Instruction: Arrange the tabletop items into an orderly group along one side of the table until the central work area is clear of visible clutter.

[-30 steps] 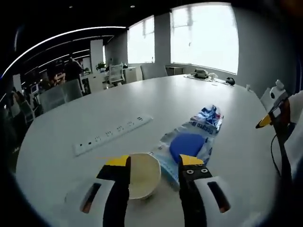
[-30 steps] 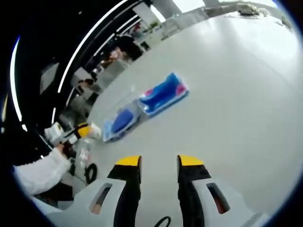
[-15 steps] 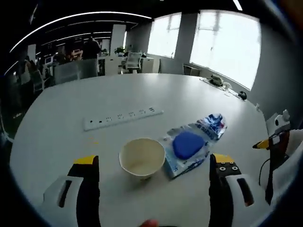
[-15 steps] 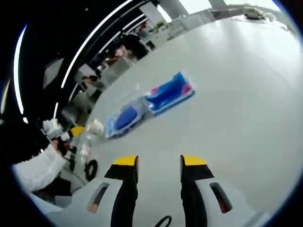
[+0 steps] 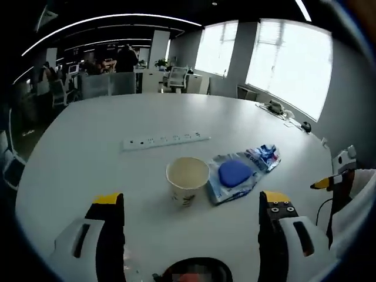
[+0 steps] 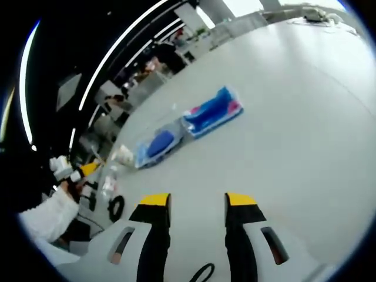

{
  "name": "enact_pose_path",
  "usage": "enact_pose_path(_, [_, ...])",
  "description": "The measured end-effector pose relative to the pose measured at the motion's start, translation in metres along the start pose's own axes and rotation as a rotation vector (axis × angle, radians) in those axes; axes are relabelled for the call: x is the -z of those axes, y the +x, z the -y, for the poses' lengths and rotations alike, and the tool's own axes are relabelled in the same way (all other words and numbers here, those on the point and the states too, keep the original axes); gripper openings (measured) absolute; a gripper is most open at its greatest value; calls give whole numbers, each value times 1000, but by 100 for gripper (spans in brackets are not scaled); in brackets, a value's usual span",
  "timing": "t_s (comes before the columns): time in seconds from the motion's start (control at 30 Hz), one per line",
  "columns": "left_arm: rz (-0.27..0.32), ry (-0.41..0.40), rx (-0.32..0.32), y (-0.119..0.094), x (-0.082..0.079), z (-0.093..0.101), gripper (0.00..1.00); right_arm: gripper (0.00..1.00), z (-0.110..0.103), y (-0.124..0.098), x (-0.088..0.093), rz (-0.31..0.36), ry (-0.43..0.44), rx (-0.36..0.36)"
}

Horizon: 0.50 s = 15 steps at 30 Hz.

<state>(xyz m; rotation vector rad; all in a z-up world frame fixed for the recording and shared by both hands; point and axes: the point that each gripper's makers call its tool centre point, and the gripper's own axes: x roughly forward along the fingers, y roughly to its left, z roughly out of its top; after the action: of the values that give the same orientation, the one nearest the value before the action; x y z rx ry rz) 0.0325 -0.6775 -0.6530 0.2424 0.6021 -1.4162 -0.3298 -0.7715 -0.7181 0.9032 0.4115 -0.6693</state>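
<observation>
A cream paper cup (image 5: 188, 176) stands upright on the white table (image 5: 88, 158), apart from my jaws. Beside it on the right lies a clear plastic packet (image 5: 238, 175) with a blue pad inside and a printed blue and pink end. My left gripper (image 5: 191, 202) is drawn back from the cup, jaws spread wide with nothing between them. My right gripper (image 6: 198, 201) hovers over bare table, jaws parted and holding nothing. In the right gripper view the packet (image 6: 194, 123) and cup (image 6: 123, 154) lie ahead to the left, with the left gripper (image 6: 82, 170) beyond.
A white power strip (image 5: 166, 141) lies behind the cup. The right gripper (image 5: 332, 182) shows at the right edge of the left gripper view. A black cable loop (image 6: 116, 207) lies near a person's white sleeve (image 6: 47, 217). Office chairs and desks stand past the table's far edge.
My left gripper has let go of the cup, opened wide and pulled back from it. The cup now stands alone on the table. The right gripper has hardly moved.
</observation>
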Motion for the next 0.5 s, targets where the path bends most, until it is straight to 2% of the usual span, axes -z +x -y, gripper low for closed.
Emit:
enact_pose_path(0.27, [13, -71, -71, -42, 19, -13, 95, 34, 4, 0, 5, 8, 28, 3])
enact_pose_path(0.4, [6, -69, -96, -62, 30, -14, 94, 34, 0, 3, 2, 10, 28, -3])
enact_pose_path(0.5, [62, -154, -155, -79, 31, -20, 91, 34, -3, 4, -3, 19, 24, -7])
